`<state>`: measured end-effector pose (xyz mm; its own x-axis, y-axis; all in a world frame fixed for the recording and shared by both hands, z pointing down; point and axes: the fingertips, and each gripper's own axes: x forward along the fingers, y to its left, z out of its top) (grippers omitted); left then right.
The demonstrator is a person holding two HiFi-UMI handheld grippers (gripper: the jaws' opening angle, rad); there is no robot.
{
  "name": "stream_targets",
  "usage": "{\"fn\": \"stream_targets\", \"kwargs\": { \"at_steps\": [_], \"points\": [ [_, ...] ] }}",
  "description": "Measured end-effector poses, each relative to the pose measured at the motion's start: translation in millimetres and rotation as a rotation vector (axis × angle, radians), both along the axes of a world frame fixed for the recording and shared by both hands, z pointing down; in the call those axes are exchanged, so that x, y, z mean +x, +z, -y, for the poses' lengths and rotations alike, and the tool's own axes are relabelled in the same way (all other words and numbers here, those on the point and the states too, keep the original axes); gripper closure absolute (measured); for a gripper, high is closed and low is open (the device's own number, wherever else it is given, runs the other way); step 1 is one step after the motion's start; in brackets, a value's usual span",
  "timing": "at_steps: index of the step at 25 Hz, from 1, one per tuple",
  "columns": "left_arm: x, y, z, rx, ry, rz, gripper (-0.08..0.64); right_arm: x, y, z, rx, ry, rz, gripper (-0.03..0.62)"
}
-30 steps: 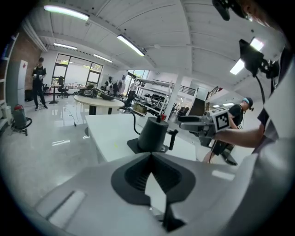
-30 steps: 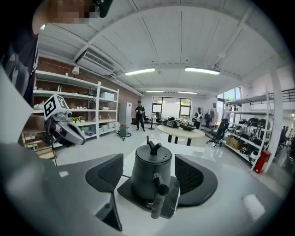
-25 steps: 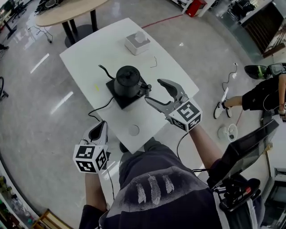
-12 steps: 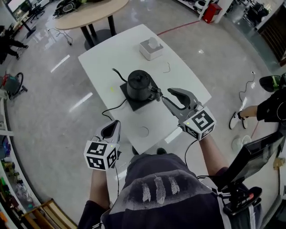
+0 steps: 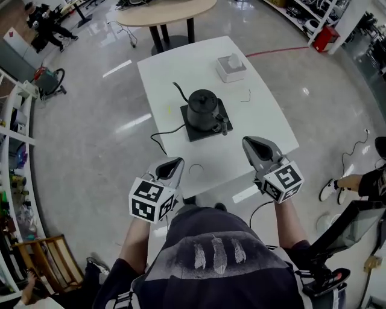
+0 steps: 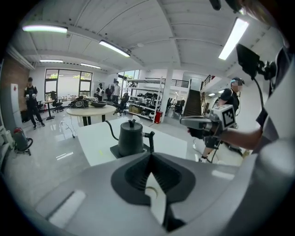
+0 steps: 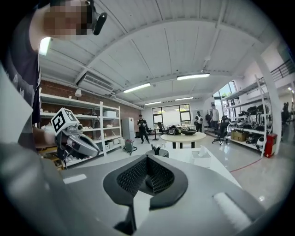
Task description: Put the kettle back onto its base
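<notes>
The black gooseneck kettle stands upright on its square black base in the middle of the white table. It also shows in the left gripper view as the kettle on the base; in the right gripper view only its lid peeks over the jaws. My right gripper hangs over the table's near right edge, well short of the kettle. Its jaws have just been closing and are now shut with nothing between them. My left gripper is at the near left edge, shut and holding nothing.
A white tissue box sits at the table's far end. The base's black cable trails off the left edge. A round wooden table stands beyond, a wooden chair at lower left, and people stand in the far room.
The right gripper drew back from the kettle's handle toward me, and its jaws went from wide open to shut. The left gripper moved up to the table's near edge. The kettle stayed on its base.
</notes>
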<state>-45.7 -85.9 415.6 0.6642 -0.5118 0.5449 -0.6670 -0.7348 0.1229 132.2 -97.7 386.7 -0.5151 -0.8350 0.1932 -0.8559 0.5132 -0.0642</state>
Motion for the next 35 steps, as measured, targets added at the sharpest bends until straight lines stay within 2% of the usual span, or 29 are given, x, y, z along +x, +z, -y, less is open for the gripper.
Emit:
{"fn": "stream_targets", "kwargs": {
  "at_steps": [4,7,14,19,25,31,35],
  "points": [
    [12.3,-4.0,-17.1,0.012,-0.012,0.013,0.56,14.4,7.6,-16.0,-0.038,-0.001,0.095,0.589],
    [14.9,-8.7,-30.0,0.023,-0.034,0.02,0.56,17.0,10.7,-27.1,-0.051,-0.025,0.121,0.589],
    [10.1,-9.9,-55.9,0.039,-0.125,0.019,0.56,10.3,14.8,-32.1,-0.052,-0.105,0.093,0.589],
    [5.5,-11.2,-71.1,0.053,-0.193,0.019,0.56,-5.5,7.4,-37.7,-0.029,-0.204,0.065,0.589],
    [2.9,-12.1,-109.4,0.022,-0.238,0.05,0.56,-24.2,4.2,-71.5,-0.053,-0.318,0.096,0.59],
    [13.7,-2.3,-125.5,-0.03,-0.225,0.073,0.56,-15.6,10.9,-81.5,-0.091,-0.33,0.127,0.589],
    [15.6,-12.0,-113.6,-0.006,-0.212,0.056,0.56,-14.2,15.3,-81.6,-0.098,-0.314,0.11,0.591]
  ]
}}
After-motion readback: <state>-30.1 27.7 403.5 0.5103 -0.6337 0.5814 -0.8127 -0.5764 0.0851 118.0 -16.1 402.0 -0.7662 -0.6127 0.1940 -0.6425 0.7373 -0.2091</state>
